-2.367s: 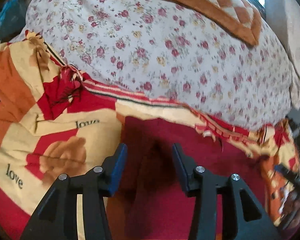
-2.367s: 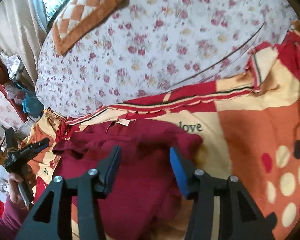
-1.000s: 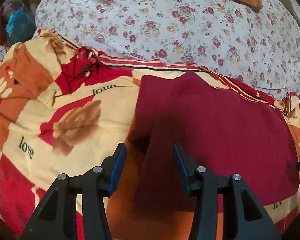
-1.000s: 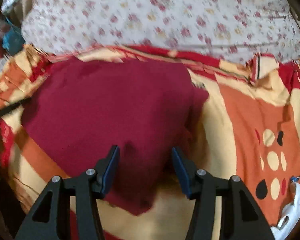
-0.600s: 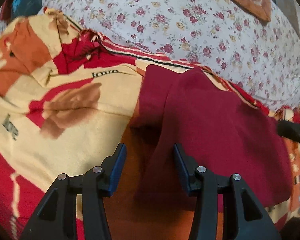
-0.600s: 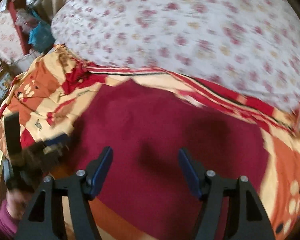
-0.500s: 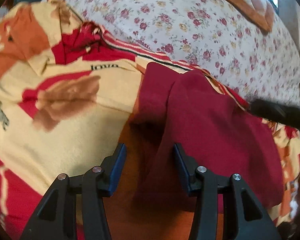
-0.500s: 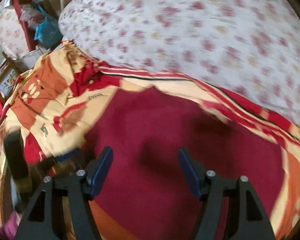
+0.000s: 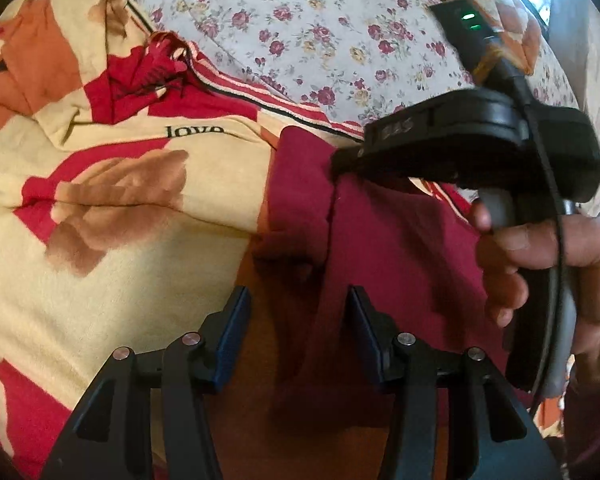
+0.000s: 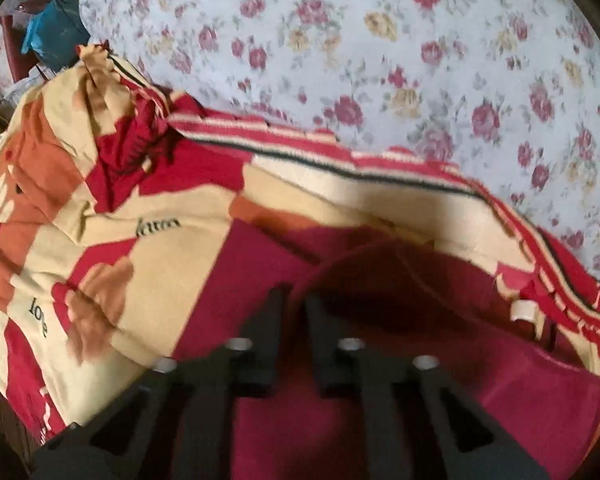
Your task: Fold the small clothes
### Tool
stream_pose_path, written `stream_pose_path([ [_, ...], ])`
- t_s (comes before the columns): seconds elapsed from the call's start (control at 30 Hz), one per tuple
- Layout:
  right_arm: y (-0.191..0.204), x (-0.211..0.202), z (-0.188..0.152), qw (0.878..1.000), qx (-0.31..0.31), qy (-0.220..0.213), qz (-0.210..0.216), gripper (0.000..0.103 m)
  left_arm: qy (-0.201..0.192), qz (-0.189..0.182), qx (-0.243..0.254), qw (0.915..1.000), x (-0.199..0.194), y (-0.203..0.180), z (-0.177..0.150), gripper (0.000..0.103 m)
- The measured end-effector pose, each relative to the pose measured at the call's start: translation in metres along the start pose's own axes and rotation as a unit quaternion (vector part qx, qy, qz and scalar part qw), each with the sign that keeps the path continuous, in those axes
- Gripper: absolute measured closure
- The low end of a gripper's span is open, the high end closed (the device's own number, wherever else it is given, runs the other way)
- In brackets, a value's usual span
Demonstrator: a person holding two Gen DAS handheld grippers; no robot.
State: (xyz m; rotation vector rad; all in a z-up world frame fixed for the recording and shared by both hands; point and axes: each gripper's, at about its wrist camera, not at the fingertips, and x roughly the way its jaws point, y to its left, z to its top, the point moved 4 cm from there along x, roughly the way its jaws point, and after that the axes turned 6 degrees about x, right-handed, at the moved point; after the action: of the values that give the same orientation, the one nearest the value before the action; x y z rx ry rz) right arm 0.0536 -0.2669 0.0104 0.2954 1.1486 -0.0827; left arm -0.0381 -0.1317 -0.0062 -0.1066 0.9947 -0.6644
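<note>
Patterned bedspread (image 9: 112, 200) with "love" print at left, spread over bed. Left tool (image 9: 296, 320) partly open, fingers either side of a raised fold of the maroon garment (image 9: 380, 248), pads not pressing it. Maroon garment lying flat on bedspread, just below the floral quilt (image 9: 300, 28). Right tool (image 10: 294, 312) clamped on the garment's upper edge, cloth pinched between nearly closed fingers, edge lifted into a ridge. Right hand (image 9: 560, 280) wrapped round the tool handle at far right in left wrist view
</note>
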Motion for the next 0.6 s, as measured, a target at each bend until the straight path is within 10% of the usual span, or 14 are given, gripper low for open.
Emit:
stream_pose_path([
  [0.3,0.013,0.015,-0.002,1.0,-0.028,0.0,0.004,0.095,-0.003,0.006,0.002,1.0,0.002,0.0,0.001,0.073],
  [0.47,0.009,-0.004,-0.007,0.999,-0.011,-0.002,0.039,0.065,-0.004,0.006,0.001,1.0,0.001,-0.001,-0.001,0.073],
  [0.6,0.011,-0.028,-0.013,0.998,-0.037,-0.047,0.02,0.065,-0.004,0.005,-0.001,1.0,0.0,0.0,-0.001,0.073],
])
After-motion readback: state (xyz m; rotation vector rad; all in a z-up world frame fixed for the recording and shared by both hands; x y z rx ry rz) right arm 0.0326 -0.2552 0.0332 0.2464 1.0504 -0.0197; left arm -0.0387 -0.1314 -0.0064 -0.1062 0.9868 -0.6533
